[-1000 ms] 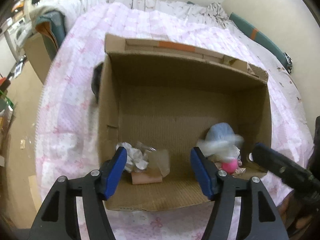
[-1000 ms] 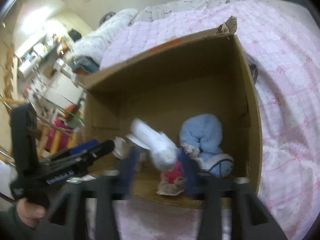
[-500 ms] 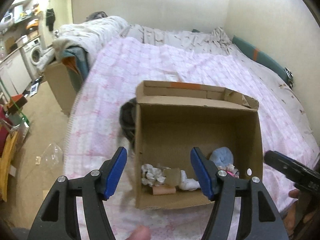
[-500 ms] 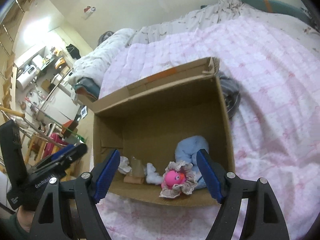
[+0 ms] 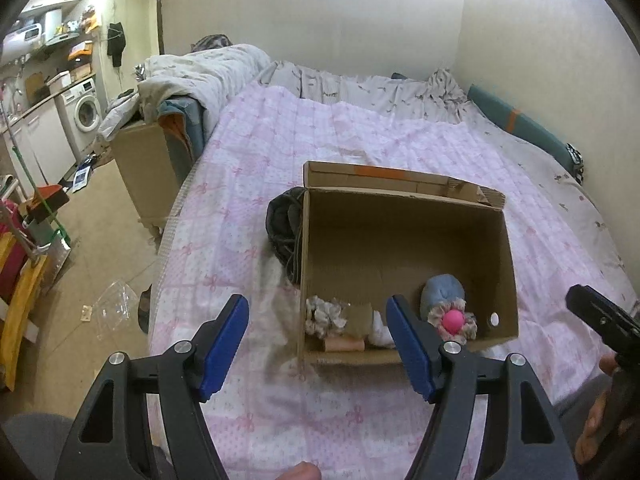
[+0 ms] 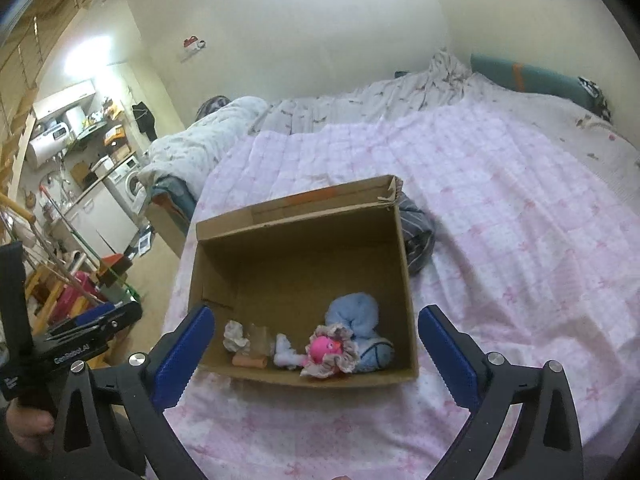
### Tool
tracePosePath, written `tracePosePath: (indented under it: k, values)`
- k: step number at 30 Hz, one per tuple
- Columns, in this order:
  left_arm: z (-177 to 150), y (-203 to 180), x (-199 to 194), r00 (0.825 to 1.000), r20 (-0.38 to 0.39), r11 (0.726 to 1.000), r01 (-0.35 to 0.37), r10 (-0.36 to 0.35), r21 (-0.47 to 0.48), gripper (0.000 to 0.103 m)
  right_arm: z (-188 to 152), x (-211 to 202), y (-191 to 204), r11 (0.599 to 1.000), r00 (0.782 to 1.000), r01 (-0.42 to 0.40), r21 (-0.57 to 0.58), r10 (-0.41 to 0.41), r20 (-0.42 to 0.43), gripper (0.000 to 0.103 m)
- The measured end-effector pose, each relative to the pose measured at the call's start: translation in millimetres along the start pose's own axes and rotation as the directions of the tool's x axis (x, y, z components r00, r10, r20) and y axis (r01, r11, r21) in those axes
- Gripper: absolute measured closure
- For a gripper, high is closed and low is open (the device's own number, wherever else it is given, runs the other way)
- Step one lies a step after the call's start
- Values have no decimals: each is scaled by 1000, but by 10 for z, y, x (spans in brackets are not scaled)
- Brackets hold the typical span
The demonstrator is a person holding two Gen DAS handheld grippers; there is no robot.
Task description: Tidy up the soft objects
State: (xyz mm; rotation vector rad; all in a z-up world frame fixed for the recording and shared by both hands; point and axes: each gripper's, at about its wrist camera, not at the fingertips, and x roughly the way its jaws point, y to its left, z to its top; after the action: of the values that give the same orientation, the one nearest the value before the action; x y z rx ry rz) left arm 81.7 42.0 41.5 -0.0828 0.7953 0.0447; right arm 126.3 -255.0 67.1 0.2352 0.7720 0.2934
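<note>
— Right wrist view: both claws spread wide, empty. The soft toys (image 6: 328, 350) sit along the near wall of the cardboard box (image 6: 404, 272).

— Next, I'd guess that dark bundle (image 5: 282, 232) touching the box's side; pinch it mid-fold.

— Pink quilt (image 5: 304, 148) sags; cluttered kitchen behind.
</note>
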Motion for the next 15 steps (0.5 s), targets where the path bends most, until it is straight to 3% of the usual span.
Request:
tracePosePath:
  k: [8,13,15]
  values:
    - [-183,-65,-187,995,93,999,-23,20,26,29,-292,-47,109,996,999,50,-73,-49,5,0]
    - [-193,-66,-145,996,89,1000,-14,11,26,28,-371,36,120,992,997,70,-103,-71,-7,0]
    - [-203,-59,-109,997,77,1000,-5,3,20,20,-366,46,101,993,997,71,-97,-72,-8,0]
